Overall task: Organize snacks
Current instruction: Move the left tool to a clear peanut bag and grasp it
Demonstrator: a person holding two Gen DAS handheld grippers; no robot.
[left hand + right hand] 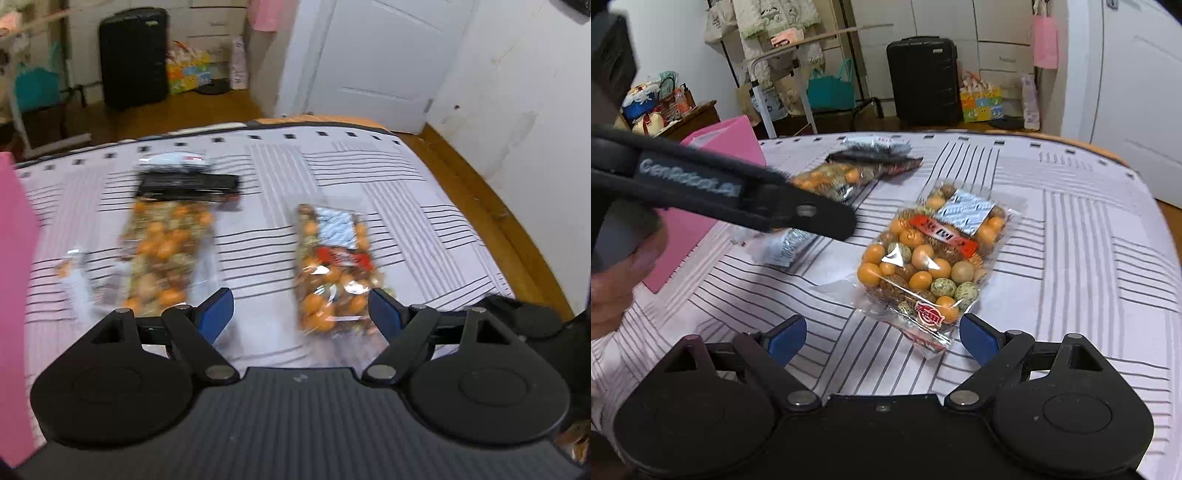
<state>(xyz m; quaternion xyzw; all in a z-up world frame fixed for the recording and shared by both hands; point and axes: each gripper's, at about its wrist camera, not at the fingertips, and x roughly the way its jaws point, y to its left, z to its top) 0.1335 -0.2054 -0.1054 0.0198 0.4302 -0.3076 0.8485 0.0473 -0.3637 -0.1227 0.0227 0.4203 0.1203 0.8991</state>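
Although the left wrist view is smeared by motion, it shows the left gripper (301, 314) with its blue-padded jaws spread wide and nothing between them, angled down over a table under a white cloth with grey stripes (369, 173). Just beyond its right pad lies a clear plastic bag of orange and speckled green coated nuts (932, 258); its red label carries writing too small to read. A second clear bag of the same mixed nuts (166, 251) lies to the left, blurred, its near end cut off by the gripper's linkage. Behind it sit a flat black packet (186, 186) and a silver foil packet (173, 160), their print illegible. A small silver wrapper (788, 247) is half hidden under the left gripper in the right wrist view, where grey lettering on that gripper's black body reads roughly "GenRobot.ai". A pink box (713, 173) stands at the table's left edge, partly covered. The person's left hand (617, 280) is cut off by the frame. The right gripper (882, 338) also tilts downward, jaws wide apart and empty, the near corner of the nut bag just ahead of them and not touched.
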